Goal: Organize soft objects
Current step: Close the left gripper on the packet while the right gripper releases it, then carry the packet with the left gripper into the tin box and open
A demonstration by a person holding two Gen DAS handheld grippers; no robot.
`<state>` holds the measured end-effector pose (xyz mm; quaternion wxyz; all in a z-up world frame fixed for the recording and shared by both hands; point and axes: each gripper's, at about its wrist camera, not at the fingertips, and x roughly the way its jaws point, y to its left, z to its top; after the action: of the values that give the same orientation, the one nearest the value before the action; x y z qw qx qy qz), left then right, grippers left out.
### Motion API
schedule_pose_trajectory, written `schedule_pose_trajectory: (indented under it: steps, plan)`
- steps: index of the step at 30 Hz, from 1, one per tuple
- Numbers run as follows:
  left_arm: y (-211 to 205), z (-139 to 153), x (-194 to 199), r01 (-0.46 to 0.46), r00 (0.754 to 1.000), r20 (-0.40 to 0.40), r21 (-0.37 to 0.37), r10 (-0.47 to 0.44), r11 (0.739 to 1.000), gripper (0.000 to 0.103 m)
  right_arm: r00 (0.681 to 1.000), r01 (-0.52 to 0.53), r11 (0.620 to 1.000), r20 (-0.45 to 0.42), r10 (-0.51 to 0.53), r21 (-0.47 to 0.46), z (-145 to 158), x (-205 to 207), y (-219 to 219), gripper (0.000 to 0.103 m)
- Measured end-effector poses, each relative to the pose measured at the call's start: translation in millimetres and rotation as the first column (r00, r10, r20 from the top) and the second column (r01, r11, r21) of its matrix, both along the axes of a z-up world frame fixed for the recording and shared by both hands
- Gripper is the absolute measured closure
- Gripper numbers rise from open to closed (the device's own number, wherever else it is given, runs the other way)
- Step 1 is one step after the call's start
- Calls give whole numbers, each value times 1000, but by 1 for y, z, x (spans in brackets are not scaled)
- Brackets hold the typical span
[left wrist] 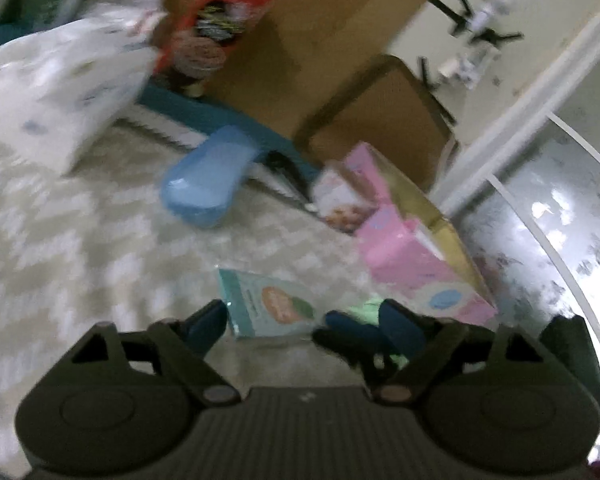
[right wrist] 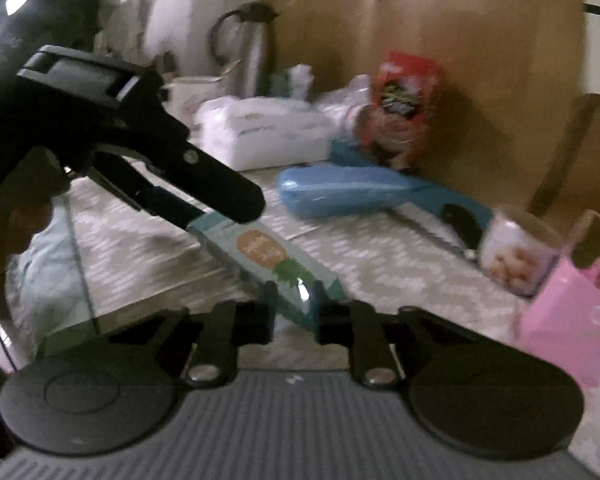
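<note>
A glass-topped table (right wrist: 84, 292) carries everything, its surface covered by a pale cloth with a grey-and-white zigzag weave (left wrist: 80, 240). Lying on the cloth are a flat teal wipes pack with an orange label (left wrist: 266, 304), a light blue oblong plastic case (left wrist: 206, 178), a pink cardboard box (left wrist: 416, 256) with a small printed pack (left wrist: 342, 200) leaning at its end, and a white soft plastic package (right wrist: 268, 136). A red snack box (right wrist: 404, 108) stands upright near the back. A teal strip (left wrist: 204, 114) crosses behind the case; blur makes it hard to identify.
</note>
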<state>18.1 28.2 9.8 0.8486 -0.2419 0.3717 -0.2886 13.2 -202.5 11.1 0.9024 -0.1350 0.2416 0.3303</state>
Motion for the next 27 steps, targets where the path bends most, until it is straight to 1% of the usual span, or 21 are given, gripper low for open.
schedule_pose_trajectory:
  steps: [1, 4, 7, 9, 10, 11, 12, 13, 14, 15, 16, 17, 18, 20, 21, 22, 23, 24, 25, 26, 27]
  plan:
    - [-7, 3, 3, 26, 1000, 5, 2, -26, 1000, 23, 1000, 14, 1000, 6, -14, 8, 1, 0, -4, 101]
    - [-34, 7, 6, 87, 996, 13, 35, -88, 996, 23, 998, 61, 998, 19, -61, 34, 6, 2, -12, 100]
    - [-51, 3, 10, 94, 996, -6, 85, -94, 992, 23, 997, 67, 998, 24, -67, 17, 3, 4, -15, 96]
    - [-50, -3, 18, 79, 996, -53, 63, -76, 995, 23, 999, 51, 999, 13, -51, -1, 0, 5, -22, 85]
    - [-48, -6, 23, 72, 995, -77, 40, -69, 997, 23, 999, 48, 999, 15, -48, -8, -1, 5, -24, 71]
    - [-46, -8, 26, 66, 993, -97, 14, -65, 998, 23, 999, 49, 999, 19, -49, -20, -1, 5, -26, 53]
    - [-44, -10, 29, 63, 992, -112, -12, -64, 998, 23, 999, 47, 998, 24, -46, -36, -3, 6, -28, 48]
    - [-43, -10, 32, 63, 990, -122, -36, -67, 997, 23, 999, 46, 998, 31, -44, -50, -4, 7, -29, 45]
    - [-44, -8, 33, 68, 989, -126, -58, -74, 996, 23, 998, 48, 997, 35, -45, -63, -5, 8, -30, 45]
    - [-44, -6, 34, 75, 989, -124, -74, -84, 994, 23, 998, 49, 996, 33, -47, -76, -8, 10, -29, 44]
    - [-45, -3, 34, 85, 989, -116, -87, -95, 993, 23, 998, 55, 994, 39, -51, -91, -11, 13, -28, 40]
    - [-49, 2, 35, 95, 989, -107, -95, -105, 991, 21, 997, 62, 993, 53, -57, -98, -13, 15, -27, 32]
    - [-52, 7, 35, 109, 989, -92, -101, -118, 989, 20, 996, 68, 993, 67, -61, -98, -14, 17, -26, 31]
    - [-58, 16, 34, 128, 989, -65, -104, -135, 986, 17, 996, 68, 994, 62, -63, -83, -14, 23, -26, 32]
    - [-61, 20, 34, 135, 989, -52, -99, -140, 986, 16, 995, 76, 994, 65, -71, -80, -14, 25, -26, 35]
    - [-65, 22, 35, 139, 989, -38, -88, -142, 986, 20, 993, 95, 992, 77, -88, -82, -14, 27, -26, 53]
    - [-68, 24, 35, 135, 990, -21, -69, -137, 988, 32, 988, 124, 988, 103, -115, -93, -14, 29, -26, 76]
    - [-71, 23, 37, 146, 989, -14, -60, -147, 987, 40, 985, 138, 986, 118, -126, -96, -14, 30, -27, 77]
    - [-75, 21, 40, 165, 986, -28, -66, -167, 984, 56, 984, 141, 987, 118, -131, -76, -13, 31, -30, 79]
    - [-79, 18, 42, 181, 982, -47, -76, -185, 981, 68, 982, 147, 987, 124, -139, -57, -11, 31, -32, 83]
    - [-83, 15, 44, 199, 977, -59, -79, -204, 977, 69, 977, 161, 986, 150, -152, -52, -10, 29, -32, 85]
